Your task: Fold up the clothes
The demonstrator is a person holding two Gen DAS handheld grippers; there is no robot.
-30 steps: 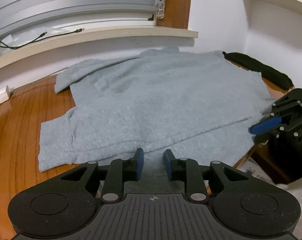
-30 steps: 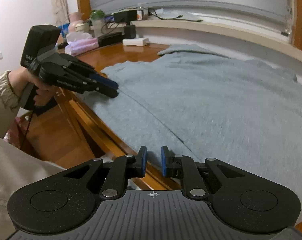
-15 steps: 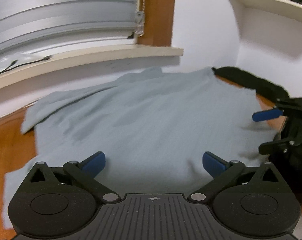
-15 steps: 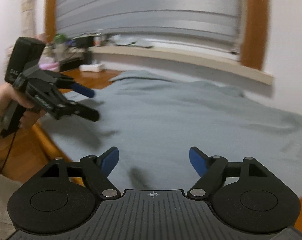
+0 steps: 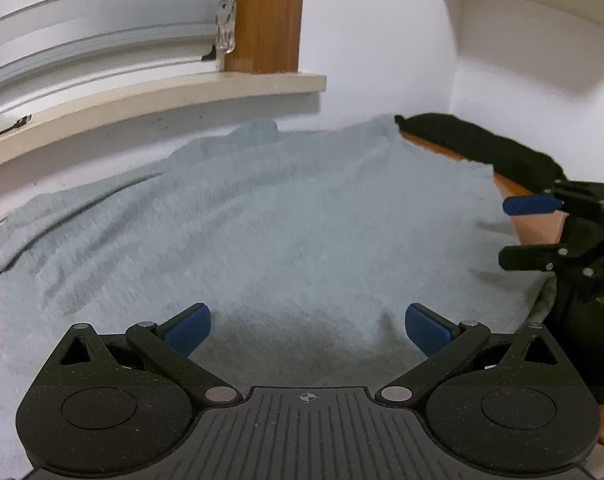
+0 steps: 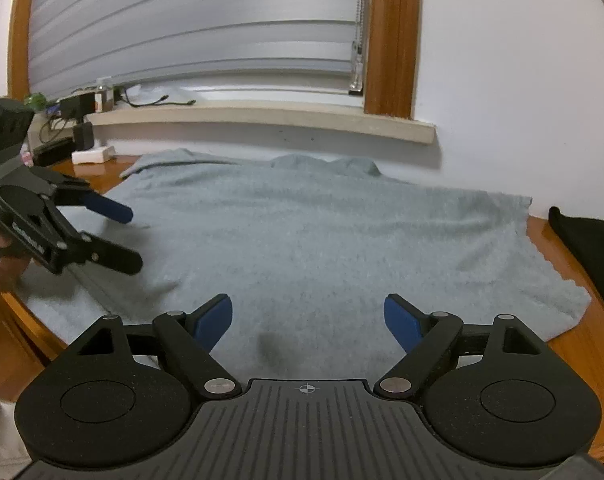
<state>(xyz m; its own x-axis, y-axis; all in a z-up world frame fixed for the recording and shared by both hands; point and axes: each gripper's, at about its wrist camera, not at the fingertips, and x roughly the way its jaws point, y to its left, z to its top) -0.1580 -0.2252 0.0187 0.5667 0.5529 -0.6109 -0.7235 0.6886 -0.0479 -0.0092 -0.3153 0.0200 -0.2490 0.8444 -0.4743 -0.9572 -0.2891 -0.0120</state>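
Observation:
A light grey sweatshirt (image 5: 262, 220) lies spread flat on a wooden table, also in the right wrist view (image 6: 322, 240). My left gripper (image 5: 306, 326) is open and empty, just above the garment's near part. It shows at the left of the right wrist view (image 6: 122, 236). My right gripper (image 6: 308, 320) is open and empty over the garment's near edge. It shows at the right of the left wrist view (image 5: 522, 232), jaws apart above the garment's right edge.
A black cloth (image 5: 482, 148) lies on the table's far right, also in the right wrist view (image 6: 590, 240). A window sill (image 6: 262, 118) with cables and small items runs behind. The table's wooden edge (image 6: 6, 304) is at the left.
Both grippers were shut at the garment's near hem one second ago. Both have opened, let go of the cloth, and moved up over the garment.

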